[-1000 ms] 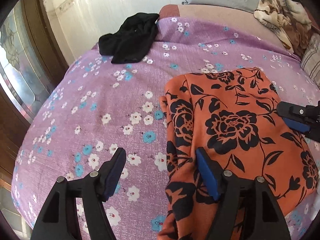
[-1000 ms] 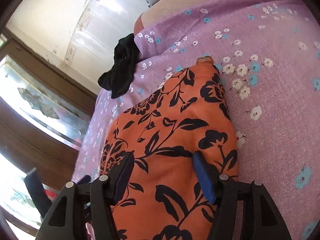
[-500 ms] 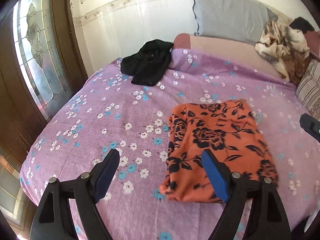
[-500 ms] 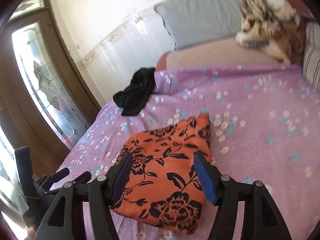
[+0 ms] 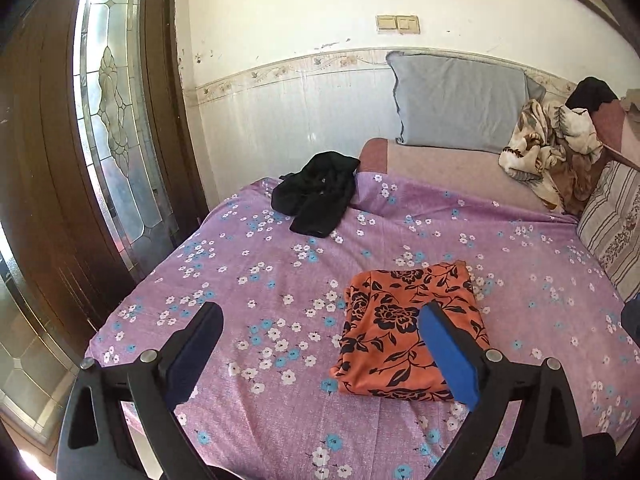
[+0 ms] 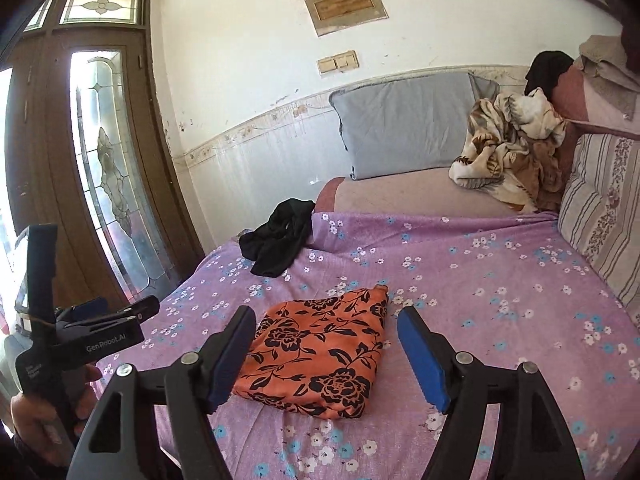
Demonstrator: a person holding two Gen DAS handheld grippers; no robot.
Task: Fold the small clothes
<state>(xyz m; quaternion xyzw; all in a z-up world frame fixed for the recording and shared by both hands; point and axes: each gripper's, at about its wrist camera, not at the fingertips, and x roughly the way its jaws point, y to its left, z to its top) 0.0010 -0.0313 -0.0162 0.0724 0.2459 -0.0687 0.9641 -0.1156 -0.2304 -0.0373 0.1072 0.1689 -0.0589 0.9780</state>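
Observation:
An orange garment with black flowers (image 5: pixel 404 328) lies folded flat on the purple flowered bed sheet (image 5: pixel 260 280); it also shows in the right wrist view (image 6: pixel 320 344). My left gripper (image 5: pixel 320 344) is open and empty, held above and in front of the bed, left of the garment. My right gripper (image 6: pixel 326 354) is open and empty, held back above the garment's near edge. The left gripper also shows in the right wrist view (image 6: pixel 116 314), off the bed's left side. A crumpled black garment (image 5: pixel 320 196) lies at the bed's far left corner (image 6: pixel 280 236).
A grey pillow (image 5: pixel 456 108) leans on the wall at the back. A crumpled brown patterned blanket (image 5: pixel 552 148) and a striped cushion (image 5: pixel 612 228) lie at the right. A wooden door with patterned glass (image 5: pixel 112 128) stands left of the bed.
Both grippers have pulled up and back from the orange garment, which now lies folded on the sheet. More of the room has come into view.

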